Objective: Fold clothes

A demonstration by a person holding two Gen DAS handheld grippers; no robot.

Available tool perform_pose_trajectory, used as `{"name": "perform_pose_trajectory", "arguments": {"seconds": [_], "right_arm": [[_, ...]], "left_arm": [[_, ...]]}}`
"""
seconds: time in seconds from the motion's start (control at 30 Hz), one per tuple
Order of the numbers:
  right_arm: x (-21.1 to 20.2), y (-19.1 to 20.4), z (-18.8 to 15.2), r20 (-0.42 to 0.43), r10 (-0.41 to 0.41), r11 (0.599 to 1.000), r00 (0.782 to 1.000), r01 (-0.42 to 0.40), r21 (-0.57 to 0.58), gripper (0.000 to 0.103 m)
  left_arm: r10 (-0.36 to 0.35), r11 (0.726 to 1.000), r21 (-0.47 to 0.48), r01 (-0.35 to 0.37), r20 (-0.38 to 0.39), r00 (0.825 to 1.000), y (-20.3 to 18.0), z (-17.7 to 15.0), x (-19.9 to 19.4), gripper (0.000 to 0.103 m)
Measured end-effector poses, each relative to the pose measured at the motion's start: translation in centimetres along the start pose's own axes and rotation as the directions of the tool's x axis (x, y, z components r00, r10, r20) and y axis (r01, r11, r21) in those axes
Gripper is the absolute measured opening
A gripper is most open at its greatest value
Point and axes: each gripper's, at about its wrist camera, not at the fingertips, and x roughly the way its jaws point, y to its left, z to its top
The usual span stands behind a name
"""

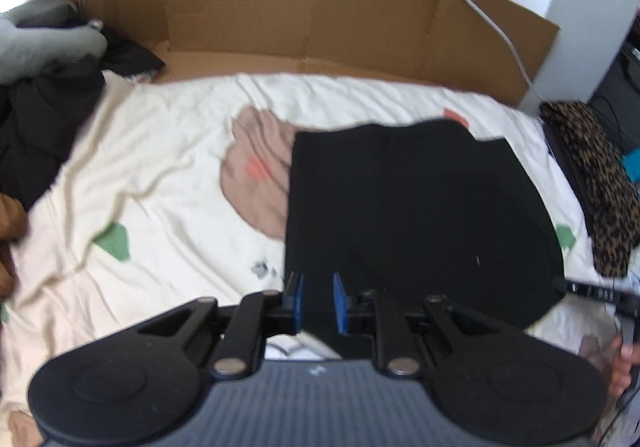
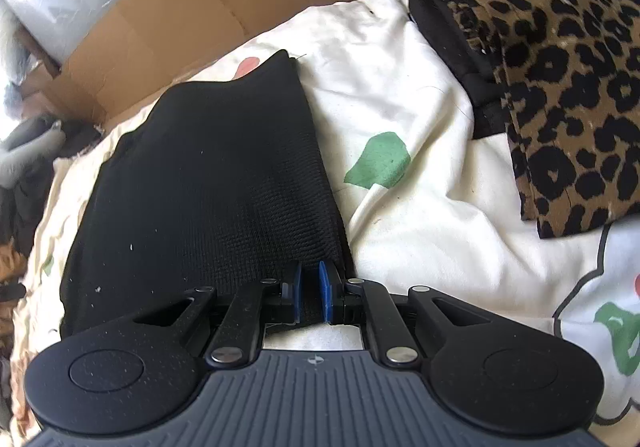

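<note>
- Our left gripper (image 1: pixel 318 297) has its blue pads apart, straddling the near edge of the black garment (image 1: pixel 416 215).
- Our right gripper (image 2: pixel 310 293) is pinched on that garment's near right corner.
- The garment lies folded on the cream bedsheet (image 2: pixel 420 183), near a leopard-print cloth (image 2: pixel 560 87).

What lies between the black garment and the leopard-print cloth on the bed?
Only bare cream bedsheet with one green printed patch separates the black garment from the leopard-print cloth. The right wrist view shows this best.
</note>
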Motion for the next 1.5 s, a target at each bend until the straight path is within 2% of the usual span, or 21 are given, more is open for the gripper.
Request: {"name": "perform_pose_trajectory", "arguments": {"seconds": [0.13, 0.2, 0.33, 0.4, 0.53, 0.63, 0.73, 0.9, 0.97, 1.07, 1.1, 1.27, 1.5], "right_arm": [[0.1, 0.7, 0.3, -0.021, -0.018, 0.997, 1.000, 0.017, -0.080, 0.014], [0.1, 0.8, 0.6, -0.041, -0.015, 0.993, 0.999, 0.010, -0.117, 0.014], [0.3, -0.3, 0.9, -0.055, 0.027, 0.997, 0.998, -0.030, -0.068, 0.013], [0.3, -0.1, 0.7, -0.050, 0.023, 0.996, 0.998, -0.027, -0.082, 0.012], [0.2, 0.1, 0.5, -0.044, 0.013, 0.995, 0.999, -0.017, -0.095, 0.012], [0.2, -0.1, 0.5, -0.042, 0.021, 0.995, 0.999, -0.024, -0.093, 0.012], [0.2, -0.2, 0.5, -0.042, 0.026, 0.995, 0.999, -0.030, -0.093, 0.011], [0.1, -0.3, 0.4, -0.037, 0.026, 0.995, 0.999, -0.029, -0.092, 0.008], [0.1, -0.4, 0.4, -0.039, 0.027, 0.995, 0.999, -0.031, -0.093, 0.008], [0.1, -0.4, 0.5, -0.039, 0.023, 0.995, 0.999, -0.026, -0.094, 0.004], [0.1, -0.4, 0.5, -0.037, 0.020, 0.996, 0.999, -0.023, -0.088, 0.004], [0.0, -0.2, 0.3, -0.028, 0.014, 0.995, 1.000, -0.016, -0.099, 0.004], [0.1, -0.3, 0.5, -0.033, 0.016, 0.994, 0.999, -0.019, -0.106, 0.004]], "left_arm": [[-0.073, 0.997, 0.003, 0.073, -0.033, 0.997, -0.2, -2.7, 1.1, 0.017], [-0.127, 0.992, -0.027, 0.125, -0.054, 0.990, 0.1, -3.8, 1.5, 0.017], [-0.164, 0.986, 0.025, 0.167, -0.094, 0.982, -0.3, -5.5, 2.3, 0.017], [-0.181, 0.983, 0.018, 0.184, -0.111, 0.977, -0.1, -5.7, 2.8, 0.019], [-0.197, 0.979, 0.032, 0.203, -0.134, 0.971, -0.2, -6.0, 4.1, 0.023], [-0.174, 0.980, 0.069, 0.187, -0.153, 0.973, -0.6, -6.4, 4.9, 0.032], [-0.190, 0.976, 0.071, 0.204, -0.171, 0.967, -0.7, -6.6, 5.3, 0.034], [-0.199, 0.966, 0.129, 0.223, -0.176, 0.964, -1.8, -7.2, 5.5, 0.037], [-0.180, 0.968, 0.144, 0.206, -0.172, 0.969, -1.9, -7.3, 5.7, 0.034], [-0.181, 0.970, 0.133, 0.201, -0.150, 0.972, -1.5, -7.3, 5.5, 0.016], [-0.184, 0.970, 0.134, 0.203, -0.138, 0.973, -1.3, -7.2, 5.2, 0.013], [-0.174, 0.970, 0.159, 0.185, -0.084, 0.981, -0.4, -6.6, 3.2, 0.008], [-0.135, 0.982, 0.119, 0.148, -0.115, 0.984, 0.8, -7.5, 3.6, 0.004]]}}
